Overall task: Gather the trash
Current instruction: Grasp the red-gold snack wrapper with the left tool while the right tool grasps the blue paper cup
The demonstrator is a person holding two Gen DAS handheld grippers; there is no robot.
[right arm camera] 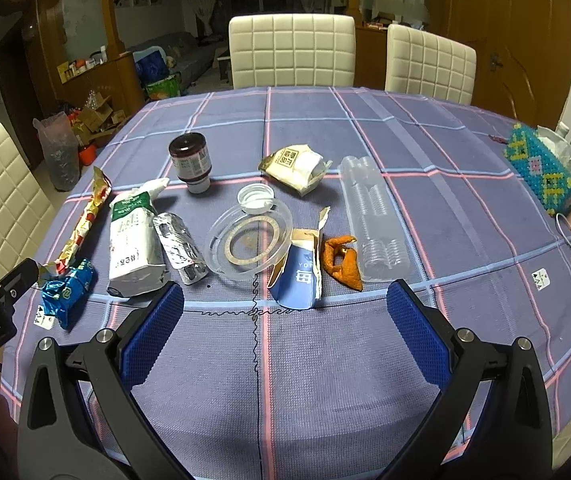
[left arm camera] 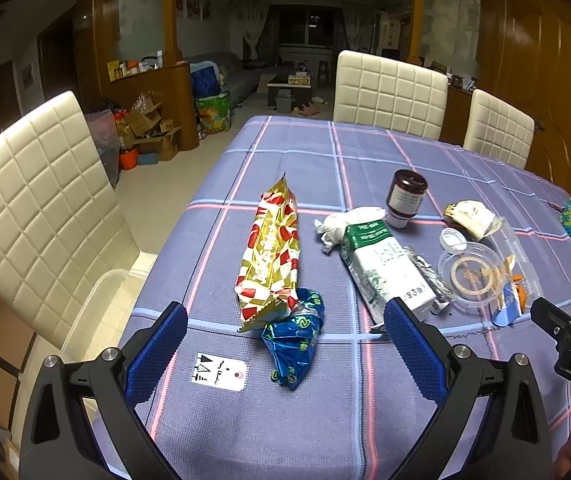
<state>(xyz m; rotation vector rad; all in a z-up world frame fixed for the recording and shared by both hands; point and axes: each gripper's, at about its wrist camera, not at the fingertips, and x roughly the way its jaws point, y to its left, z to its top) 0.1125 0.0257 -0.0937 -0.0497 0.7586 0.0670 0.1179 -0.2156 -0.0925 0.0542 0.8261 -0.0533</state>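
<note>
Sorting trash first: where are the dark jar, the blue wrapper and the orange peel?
dark jar (right arm camera: 189, 160), right wrist view, label.
blue wrapper (left arm camera: 293, 340), left wrist view, crumpled middle.
orange peel (right arm camera: 343, 262), right wrist view, centre.

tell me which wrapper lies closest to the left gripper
The crumpled blue wrapper, just ahead of the open left gripper. The long red and gold wrapper stretches farther away behind it.

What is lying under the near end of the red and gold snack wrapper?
A crumpled blue foil wrapper sits at the near end of the red and gold wrapper, which overlaps its top edge. How far the blue one extends underneath is hidden.
</note>
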